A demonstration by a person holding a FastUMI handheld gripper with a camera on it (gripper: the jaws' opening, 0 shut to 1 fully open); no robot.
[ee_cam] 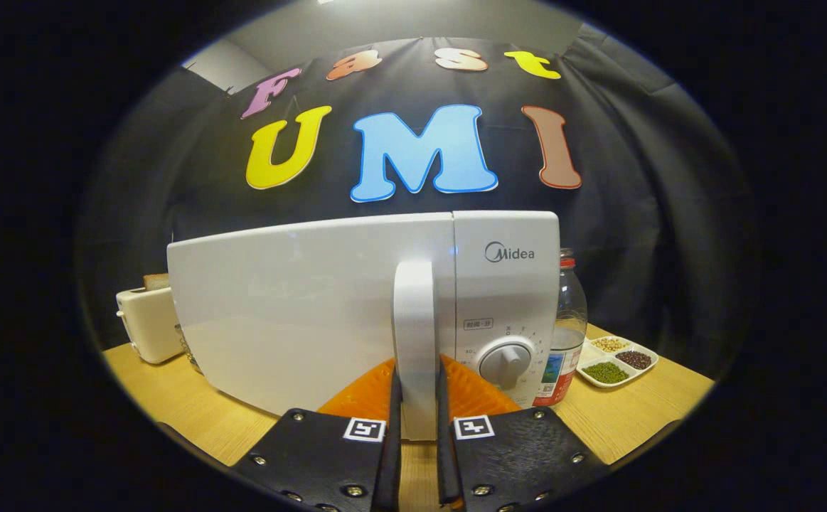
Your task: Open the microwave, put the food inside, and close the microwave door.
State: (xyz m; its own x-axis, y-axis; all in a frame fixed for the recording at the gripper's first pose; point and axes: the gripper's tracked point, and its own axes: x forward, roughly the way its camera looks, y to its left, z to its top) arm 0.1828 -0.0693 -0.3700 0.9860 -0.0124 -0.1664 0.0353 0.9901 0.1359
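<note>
A white microwave [299, 313] stands on the wooden table [171, 405], right in front of me. Its door looks swung a little outward from the control panel [505, 306] with the round dial [505, 364]. The tall vertical door handle [414, 334] runs down between my fingers. My gripper [417, 387] is shut on this handle, one finger on each side of it. No food item can be made out.
A cream toaster [146, 320] with a bread slice in it stands to the left of the microwave. A clear bottle [568, 327] with a red cap stands at its right. Beyond that lies a white divided dish [616, 361] of beans.
</note>
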